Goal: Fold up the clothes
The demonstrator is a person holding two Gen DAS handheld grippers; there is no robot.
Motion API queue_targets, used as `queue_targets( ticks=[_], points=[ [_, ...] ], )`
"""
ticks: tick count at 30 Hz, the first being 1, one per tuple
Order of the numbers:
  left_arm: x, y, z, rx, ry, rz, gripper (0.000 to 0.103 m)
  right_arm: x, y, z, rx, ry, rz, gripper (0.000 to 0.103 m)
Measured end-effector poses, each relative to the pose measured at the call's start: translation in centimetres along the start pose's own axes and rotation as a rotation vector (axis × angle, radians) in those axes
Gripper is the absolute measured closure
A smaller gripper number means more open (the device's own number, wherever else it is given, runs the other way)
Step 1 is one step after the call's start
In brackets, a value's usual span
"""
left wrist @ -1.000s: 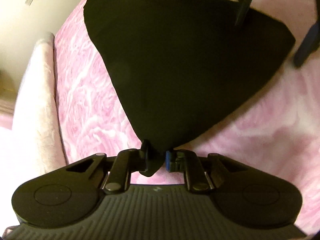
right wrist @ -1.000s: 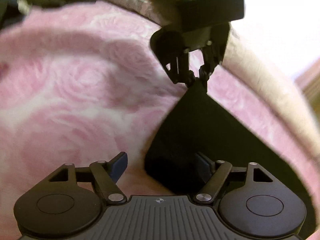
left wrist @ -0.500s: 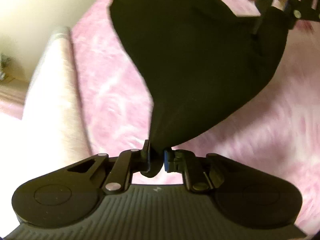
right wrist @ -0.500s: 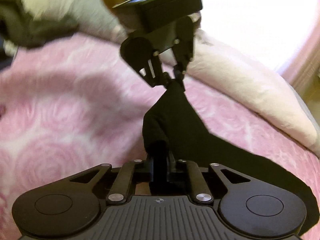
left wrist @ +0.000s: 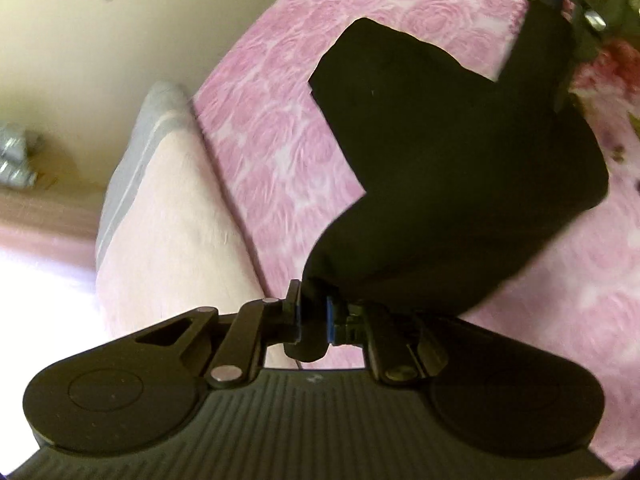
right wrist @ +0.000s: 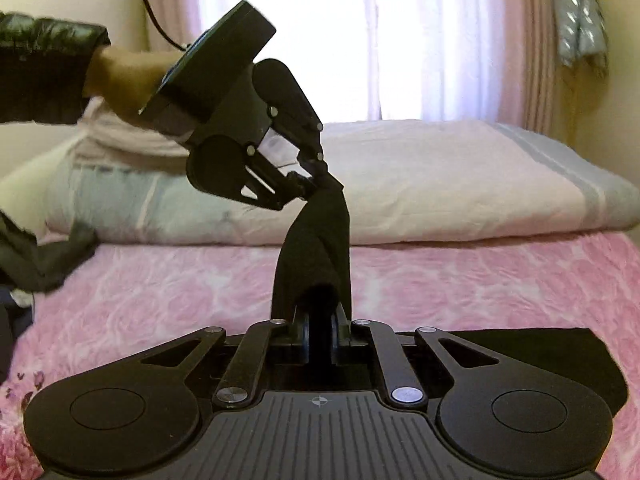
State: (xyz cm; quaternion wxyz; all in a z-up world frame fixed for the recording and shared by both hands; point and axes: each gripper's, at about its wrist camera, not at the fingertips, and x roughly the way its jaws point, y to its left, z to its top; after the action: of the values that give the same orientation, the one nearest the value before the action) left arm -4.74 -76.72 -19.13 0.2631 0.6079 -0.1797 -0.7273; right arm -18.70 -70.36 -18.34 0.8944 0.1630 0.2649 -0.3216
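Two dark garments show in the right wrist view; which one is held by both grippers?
The black cloth, stretched between the left gripper and right gripper. The dark pile lies untouched on the bedspread.

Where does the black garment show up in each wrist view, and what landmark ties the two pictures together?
Left wrist: the black garment fills centre to right, rising from the left gripper that pinches it.
Right wrist: it is a twisted strip at centre, strung from the right gripper up to the left gripper.
Shared landmark: the pale pillow beside the pink bedspread.
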Motion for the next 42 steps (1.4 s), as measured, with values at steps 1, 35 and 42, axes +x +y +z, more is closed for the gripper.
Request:
queue_targets(
  ticks=[1, 35, 42],
  points=[
    [1.5, 0.8, 1.6, 0.011, -0.001, -0.014, 0.094, -0.2, -2.6, -0.1, 0.036, 0.0, 0.005, 0.096],
    [28.7, 8.4, 24.8, -0.048, -0.075, -0.332, 0.092, -3.5, -35.2, -12.5, 0.894, -0.053, -0.142, 0.097],
    [30.5, 10.7, 22.9, -0.268, -0.037, -0.254, 0.062, -5.0, -34.3, -12.0, 0.846, -0.084, -0.225, 0.048]
  ],
)
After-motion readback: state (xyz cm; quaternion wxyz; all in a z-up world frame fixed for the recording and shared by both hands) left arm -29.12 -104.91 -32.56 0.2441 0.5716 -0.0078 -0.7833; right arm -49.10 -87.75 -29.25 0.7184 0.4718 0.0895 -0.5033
